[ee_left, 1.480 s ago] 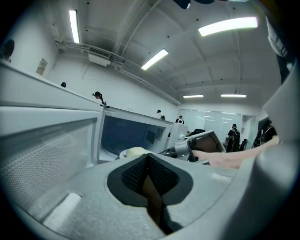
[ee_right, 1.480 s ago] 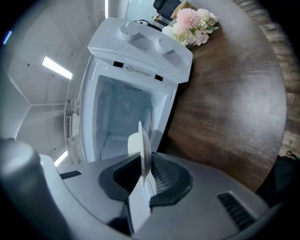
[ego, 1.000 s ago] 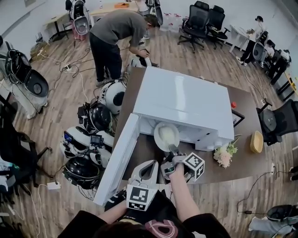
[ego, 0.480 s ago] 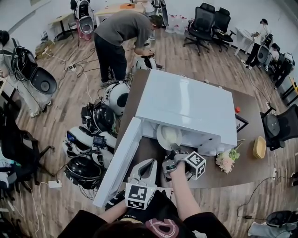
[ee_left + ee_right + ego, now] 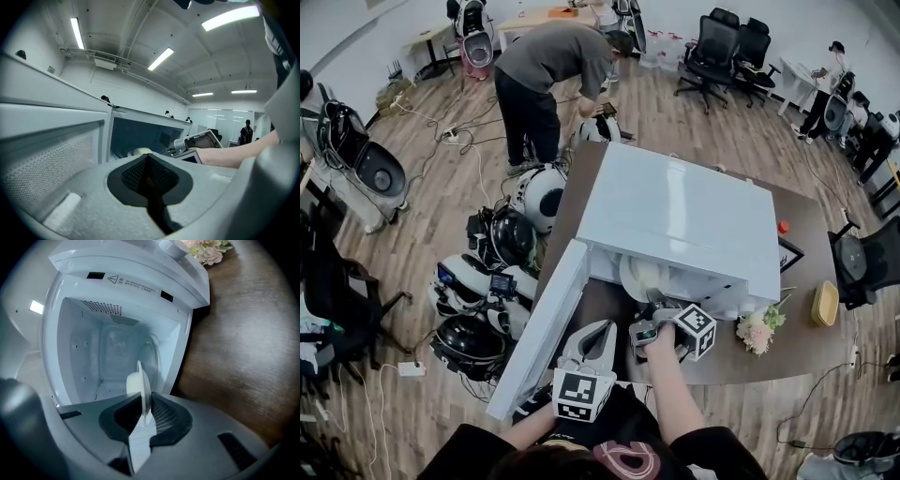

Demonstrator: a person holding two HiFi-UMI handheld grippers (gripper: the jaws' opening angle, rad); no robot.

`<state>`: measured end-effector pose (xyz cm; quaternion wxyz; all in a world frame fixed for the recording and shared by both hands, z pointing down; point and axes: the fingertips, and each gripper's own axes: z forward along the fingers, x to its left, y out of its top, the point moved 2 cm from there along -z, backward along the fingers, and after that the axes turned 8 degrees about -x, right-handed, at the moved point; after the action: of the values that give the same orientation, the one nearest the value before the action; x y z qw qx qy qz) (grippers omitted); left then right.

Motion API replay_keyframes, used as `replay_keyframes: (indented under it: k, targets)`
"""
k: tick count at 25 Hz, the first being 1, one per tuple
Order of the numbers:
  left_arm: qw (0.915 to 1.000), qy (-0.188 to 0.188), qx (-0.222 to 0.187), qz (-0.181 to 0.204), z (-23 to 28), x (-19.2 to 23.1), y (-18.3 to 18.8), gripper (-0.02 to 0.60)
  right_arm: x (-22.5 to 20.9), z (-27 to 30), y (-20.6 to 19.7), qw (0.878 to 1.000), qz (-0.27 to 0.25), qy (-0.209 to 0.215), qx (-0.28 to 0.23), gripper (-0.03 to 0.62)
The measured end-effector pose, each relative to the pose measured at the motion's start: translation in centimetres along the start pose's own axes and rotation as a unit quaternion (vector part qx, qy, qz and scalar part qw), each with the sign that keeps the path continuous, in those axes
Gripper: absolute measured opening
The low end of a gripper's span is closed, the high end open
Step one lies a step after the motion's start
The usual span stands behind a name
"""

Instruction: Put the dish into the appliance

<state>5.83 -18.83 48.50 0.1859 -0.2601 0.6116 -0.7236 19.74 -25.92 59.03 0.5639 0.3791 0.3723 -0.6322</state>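
Observation:
A white microwave [image 5: 675, 211] stands on the brown table [image 5: 741, 361] with its door [image 5: 539, 328] swung open to the left. My right gripper [image 5: 654, 305] is shut on the rim of a white dish [image 5: 639, 277], which is partly inside the opening. In the right gripper view the dish [image 5: 140, 385] shows edge-on between the pads of that gripper [image 5: 146, 416], in front of the bare white cavity [image 5: 112, 348]. My left gripper [image 5: 602, 330] hovers beside the door, shut with nothing in it. The left gripper view looks past its jaws [image 5: 149, 176] at the dish [image 5: 139, 151] in the cavity.
Pink-white flowers [image 5: 757, 328] and a yellow bowl [image 5: 821, 302] sit on the table right of the microwave. Several round black-and-white devices [image 5: 487, 281] and cables lie on the floor at left. A person [image 5: 553, 66] bends over behind the table.
The right gripper has carried the dish a little further into the microwave opening. The left gripper has stayed in place.

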Motion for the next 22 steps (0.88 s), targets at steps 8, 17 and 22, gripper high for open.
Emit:
replay_keyframes:
  k: [8,17,22]
  targets:
    - [0.9999,0.014,0.002,-0.004,0.2,0.5,-0.3,0.009,0.0,0.9,0.2,1.000,0.010,-0.004,-0.001,0.054]
    - [0.9997,0.024,0.007,-0.001,0.9,0.8,-0.5,0.009,0.6,2.2,0.7,1.000,0.006,-0.007,0.002,0.054]
    - [0.9994,0.034,0.012,-0.001,1.2,1.0,-0.5,0.009,0.8,2.8,1.0,1.000,0.004,-0.011,0.003,0.051]
